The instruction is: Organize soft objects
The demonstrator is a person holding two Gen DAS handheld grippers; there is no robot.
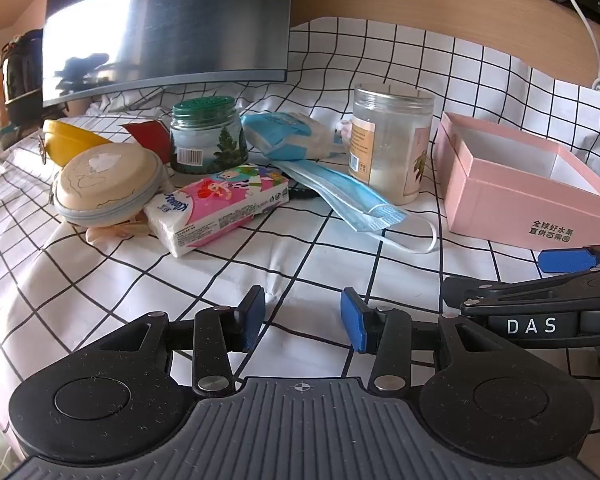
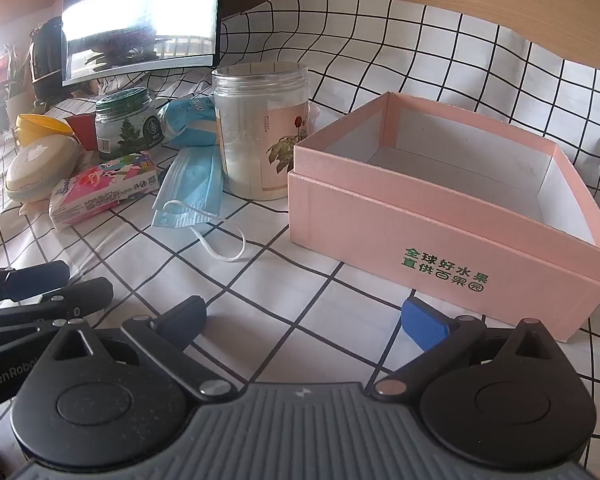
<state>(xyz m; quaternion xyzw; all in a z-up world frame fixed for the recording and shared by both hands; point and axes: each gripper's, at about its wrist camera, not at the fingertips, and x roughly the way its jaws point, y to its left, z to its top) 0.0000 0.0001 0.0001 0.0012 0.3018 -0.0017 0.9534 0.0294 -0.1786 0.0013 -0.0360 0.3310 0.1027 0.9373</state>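
Left wrist: pleated blue mask (image 1: 348,196) lies limp on gridded cloth (image 1: 100,280); both tools gape, empty.

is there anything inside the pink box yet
No, the pink box shows only its bare white floor and walls in the right wrist view.

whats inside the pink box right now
Nothing shows inside the pink box: only its white lining and bare floor at the far side. The tall near wall hides the front strip of the floor, so that part cannot be checked.
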